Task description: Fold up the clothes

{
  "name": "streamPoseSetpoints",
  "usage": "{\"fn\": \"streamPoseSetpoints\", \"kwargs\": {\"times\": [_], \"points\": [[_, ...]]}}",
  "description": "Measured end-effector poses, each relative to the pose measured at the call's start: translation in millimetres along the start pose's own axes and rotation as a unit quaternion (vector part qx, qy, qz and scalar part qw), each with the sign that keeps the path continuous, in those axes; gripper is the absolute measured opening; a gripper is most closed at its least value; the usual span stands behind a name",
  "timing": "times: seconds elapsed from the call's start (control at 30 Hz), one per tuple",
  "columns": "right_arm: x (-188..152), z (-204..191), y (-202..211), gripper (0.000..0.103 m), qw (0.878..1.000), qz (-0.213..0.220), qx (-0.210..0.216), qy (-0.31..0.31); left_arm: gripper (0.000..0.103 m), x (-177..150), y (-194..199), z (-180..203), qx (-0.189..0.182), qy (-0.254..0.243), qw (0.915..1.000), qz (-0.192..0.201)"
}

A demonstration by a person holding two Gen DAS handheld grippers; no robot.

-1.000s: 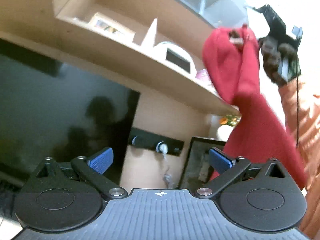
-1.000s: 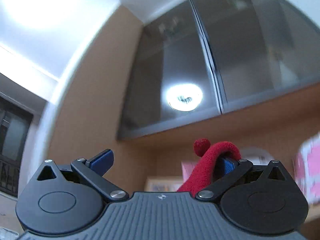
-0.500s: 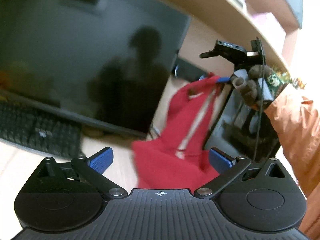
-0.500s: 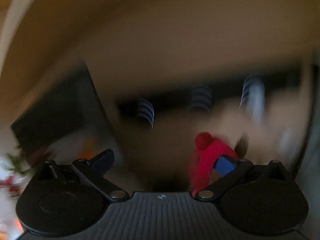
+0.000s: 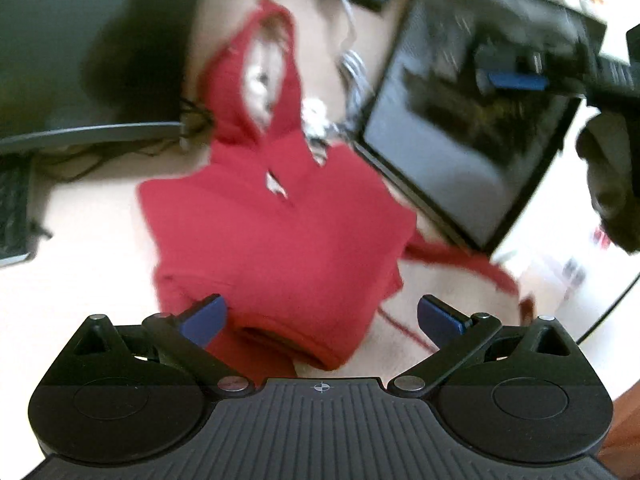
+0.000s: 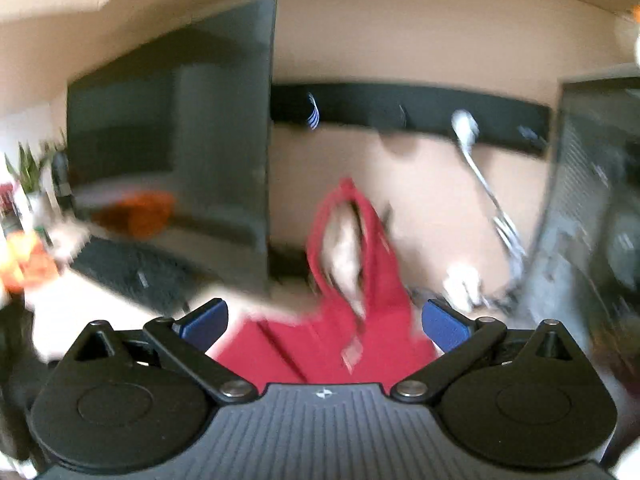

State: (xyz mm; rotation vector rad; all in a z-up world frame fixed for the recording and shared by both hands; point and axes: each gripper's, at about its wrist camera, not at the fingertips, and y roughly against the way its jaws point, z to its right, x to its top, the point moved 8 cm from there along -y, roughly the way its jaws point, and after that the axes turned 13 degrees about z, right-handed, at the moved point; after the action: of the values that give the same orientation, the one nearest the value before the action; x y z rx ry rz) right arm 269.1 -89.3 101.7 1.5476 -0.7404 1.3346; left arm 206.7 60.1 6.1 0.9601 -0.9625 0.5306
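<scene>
Left wrist view: a red hoodie (image 5: 276, 232) is lying spread on a pale desk (image 5: 80, 280), its hood (image 5: 260, 76) pointing toward 12 o'clock and resting against the back wall, its hem toward 6 o'clock. One sleeve (image 5: 460, 260) is trailing off toward 3 o'clock. The left gripper (image 5: 320, 316) is hovering over the hem with its jaws standing wide apart and gripping nothing; the left blue pad (image 5: 204, 316) is overlapping the garment's lower edge in the picture, though contact cannot be told. A dark monitor (image 5: 80, 40) is standing at 10 o'clock, and a black computer case (image 5: 472, 120) is leaning into view at 2 o'clock. The right gripper (image 5: 516, 80) is appearing, blurred, at 2 o'clock, apart from the hoodie.

Right wrist view: the right gripper (image 6: 324, 320) is pointing at the hoodie (image 6: 340, 336), which is lying at 6 o'clock between its blue pads (image 6: 444, 326). Its jaws are likewise spread wide and are holding nothing. A black power strip (image 6: 400, 108) is running along the wall at 12 o'clock, and a keyboard (image 6: 132, 272) is lying at 9 o'clock.
</scene>
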Motion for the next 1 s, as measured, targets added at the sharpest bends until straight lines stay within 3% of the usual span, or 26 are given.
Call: {"fn": "streamPoseSetpoints", "kwargs": {"times": [0.13, 0.23, 0.3, 0.37, 0.47, 0.57, 0.63, 0.73, 0.83, 0.9, 1.0], "points": [[-99, -9, 18, 0.103, 0.988, -0.086, -0.036, 0.124, 0.103, -11, -9, 2, 0.026, -0.056, 0.9979, -0.02], [-159, -30, 13, 0.103, 0.969, -0.135, -0.017, 0.208, 0.103, -18, -4, -7, 0.044, -0.061, 0.9968, -0.026], [-187, -35, 7, 0.103, 0.968, -0.17, 0.0, 0.184, 0.103, -20, -1, -8, 0.035, -0.041, 0.998, -0.032], [-206, -26, 5, 0.103, 0.975, -0.192, 0.0, 0.112, 0.103, -25, -2, -1, -0.004, -0.005, 0.9993, -0.037], [-212, -12, 9, 0.103, 0.979, -0.191, 0.003, -0.071, 0.103, -41, -1, -1, -0.035, 0.047, 0.9969, -0.053], [-211, -43, 7, 0.103, 0.981, -0.181, 0.033, -0.067, 0.103, -48, 7, -22, 0.019, 0.05, 0.9965, -0.064], [-205, -59, 6, 0.103, 0.98, -0.172, 0.069, -0.072, 0.103, -45, 26, -25, 0.028, 0.026, 0.9971, -0.065], [-183, -46, 46, 0.103, 0.99, -0.127, 0.049, -0.043, 0.103, -43, 57, -25, 0.038, -0.025, 0.9968, -0.065], [-182, -37, 109, 0.103, 0.99, -0.1, -0.001, 0.094, 0.103, -58, 86, -14, 0.058, -0.103, 0.9908, -0.065], [-197, -35, 138, 0.103, 0.983, -0.111, -0.023, 0.142, 0.103, -72, 94, -14, 0.104, -0.151, 0.9817, -0.052], [-224, -25, 144, 0.103, 0.972, -0.125, -0.097, 0.172, 0.103, -85, 85, -22, 0.171, -0.199, 0.9635, -0.051]]}}
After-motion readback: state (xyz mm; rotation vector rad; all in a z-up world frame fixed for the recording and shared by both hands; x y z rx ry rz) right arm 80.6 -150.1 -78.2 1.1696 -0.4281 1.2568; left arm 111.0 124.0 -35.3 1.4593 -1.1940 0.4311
